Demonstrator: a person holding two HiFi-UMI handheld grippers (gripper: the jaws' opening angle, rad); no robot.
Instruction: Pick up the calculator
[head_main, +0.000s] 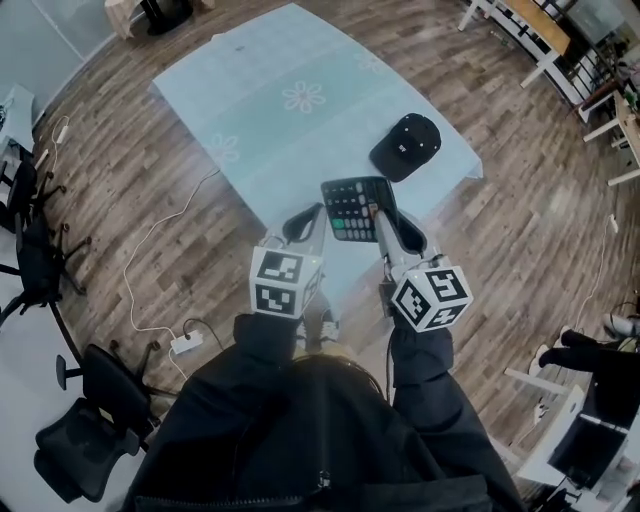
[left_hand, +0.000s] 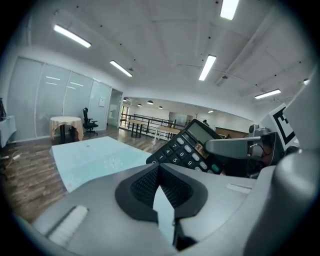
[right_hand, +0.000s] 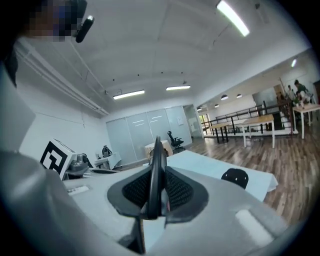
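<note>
Black office chairs (head_main: 40, 250) stand at the far left on the wood floor (head_main: 500, 230), with a white cable (head_main: 150, 240) running down to a power strip (head_main: 186, 345).

Next, from the head view, I see my left tongs (head_main: 305, 222) held out in front of the person's dark sleeves. In the left gripper view these tongs (left_hand: 159, 167) are clenched, tips touching, with nothing between them.

Beyond them lies the bench (head_main: 280, 100), covered in a pale blue cloth with white flower prints.

The calculator (head_main: 352, 208) is just right of the left tongs, off the bench and in the air over its near edge, keys facing up. The left gripper view shows it (left_hand: 192, 145) tilted, its display uppermost, against the room behind.

My right tongs (head_main: 383, 222) grasp the calculator by its right edge. In the right gripper view the dark pads (right_hand: 175, 187) press on both faces of the calculator (right_hand: 156, 170), which is seen edge-on.

Further right, a black cap (head_main: 407, 146) rests on the bench near its right corner, apart from the calculator.
</note>
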